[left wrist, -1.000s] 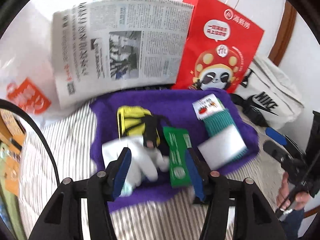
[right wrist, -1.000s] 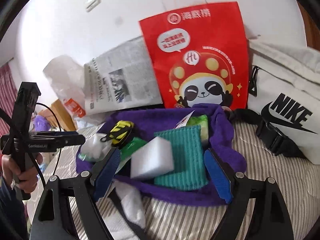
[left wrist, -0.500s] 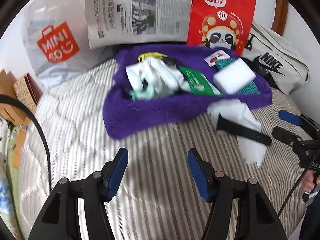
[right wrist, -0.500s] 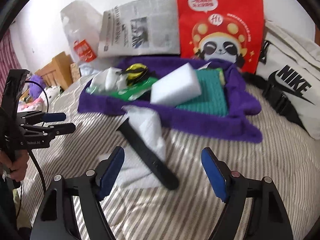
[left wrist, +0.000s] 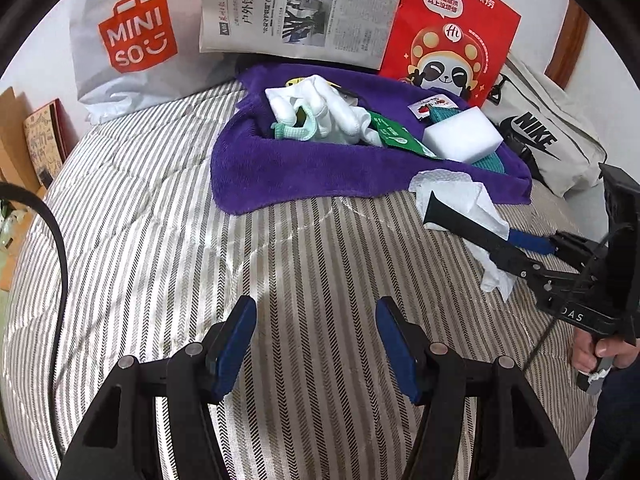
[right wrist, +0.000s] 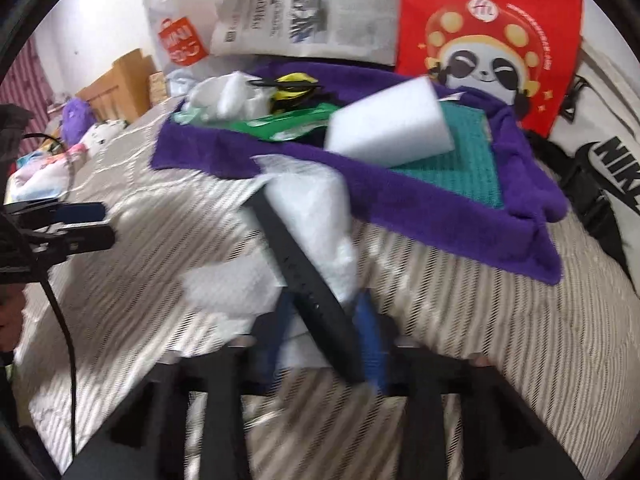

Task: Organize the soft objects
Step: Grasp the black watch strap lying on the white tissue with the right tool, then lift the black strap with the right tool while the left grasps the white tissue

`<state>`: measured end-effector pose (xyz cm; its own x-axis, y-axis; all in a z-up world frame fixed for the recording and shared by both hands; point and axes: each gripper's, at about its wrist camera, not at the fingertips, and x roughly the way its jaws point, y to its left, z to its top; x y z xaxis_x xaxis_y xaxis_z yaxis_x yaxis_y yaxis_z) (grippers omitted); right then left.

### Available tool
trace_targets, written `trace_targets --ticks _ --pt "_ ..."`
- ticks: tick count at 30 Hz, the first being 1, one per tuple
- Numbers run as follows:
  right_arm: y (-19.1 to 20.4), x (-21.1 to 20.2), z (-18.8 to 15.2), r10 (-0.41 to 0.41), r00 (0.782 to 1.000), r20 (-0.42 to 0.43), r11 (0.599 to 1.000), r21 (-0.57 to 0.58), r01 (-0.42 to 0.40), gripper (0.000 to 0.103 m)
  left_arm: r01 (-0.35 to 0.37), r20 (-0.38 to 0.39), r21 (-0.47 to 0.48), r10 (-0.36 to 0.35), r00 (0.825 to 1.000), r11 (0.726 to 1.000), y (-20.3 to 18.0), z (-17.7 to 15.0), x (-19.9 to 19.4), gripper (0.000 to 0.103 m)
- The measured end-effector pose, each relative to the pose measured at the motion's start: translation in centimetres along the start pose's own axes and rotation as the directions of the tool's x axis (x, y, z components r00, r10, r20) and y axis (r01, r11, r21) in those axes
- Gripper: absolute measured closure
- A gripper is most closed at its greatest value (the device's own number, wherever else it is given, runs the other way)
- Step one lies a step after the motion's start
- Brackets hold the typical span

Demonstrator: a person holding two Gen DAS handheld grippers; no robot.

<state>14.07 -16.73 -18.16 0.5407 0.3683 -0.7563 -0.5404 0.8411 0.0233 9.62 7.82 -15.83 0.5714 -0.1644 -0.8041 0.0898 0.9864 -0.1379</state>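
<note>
A purple towel [left wrist: 304, 172] heaped with white gloves [left wrist: 320, 108], a sponge [left wrist: 460, 136] and a green packet [left wrist: 394, 134] lies on the striped bedding [left wrist: 180, 240], bags leaning behind. Just beside it, a crumpled white tissue [right wrist: 316, 208] with a black strap [right wrist: 308, 280] across it sits between the right gripper [right wrist: 326, 332] fingers, which have just been closing and now pinch both. The left gripper [left wrist: 316, 336] hovers half-spread and empty, now farther from the towel than a second ago.

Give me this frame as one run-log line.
left gripper: open, empty, over striped bedding | right gripper: jaws just closing on black strap and white paper towel | purple towel: holds remaining items
</note>
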Motion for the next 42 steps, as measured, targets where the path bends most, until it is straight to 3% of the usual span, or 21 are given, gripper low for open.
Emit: trace_targets --ticks 3,4,7,16,20,25,32,42 --pt "1.4 -0.9 -0.4 -0.018 1.000 -0.010 0.999 -0.048 0.018 0.094 -0.006 -0.014 -0.011 0.006 1.000 1.000 0.2 -0.2 0.4 0.043" --pt "1.8 -1.3 -0.6 0.012 1.000 -0.025 0.999 -0.052 -0.013 0.095 -0.007 -0.019 -0.012 0.007 1.000 1.000 0.1 -0.3 0.5 0.043" --pt "2.8 -1.9 -1.0 0.051 0.998 -0.041 0.997 -0.054 -0.053 0.095 -0.016 -0.016 0.003 0.016 1.000 1.000 -0.1 -0.6 0.6 0.040" --pt "3.0 -0.3 0.5 -0.040 0.998 -0.043 0.998 -0.045 0.039 0.091 -0.020 -0.012 0.027 0.020 1.000 0.999 -0.7 -0.9 0.6 0.036" --pt "3.3 1.0 1.9 -0.020 0.999 -0.041 0.999 -0.049 0.018 0.091 -0.029 -0.014 0.041 0.029 0.999 0.999 -1.0 -1.0 0.6 0.034" --pt "3.2 1.8 2.7 -0.002 0.999 -0.051 1.000 -0.031 0.001 0.099 -0.034 -0.018 0.050 0.035 0.999 0.998 -1.2 -0.9 0.7 0.034" --pt "1.5 -2.2 1.5 0.043 0.999 -0.007 0.997 0.070 -0.042 0.100 -0.020 -0.013 0.036 0.021 1.000 0.999 -1.1 -0.9 0.5 0.034" --pt "-3.9 -6.3 -2.7 -0.038 0.999 0.013 0.973 0.228 0.034 0.100 0.103 0.000 0.101 -0.103 0.995 0.990 -5.5 1.3 0.9 0.034"
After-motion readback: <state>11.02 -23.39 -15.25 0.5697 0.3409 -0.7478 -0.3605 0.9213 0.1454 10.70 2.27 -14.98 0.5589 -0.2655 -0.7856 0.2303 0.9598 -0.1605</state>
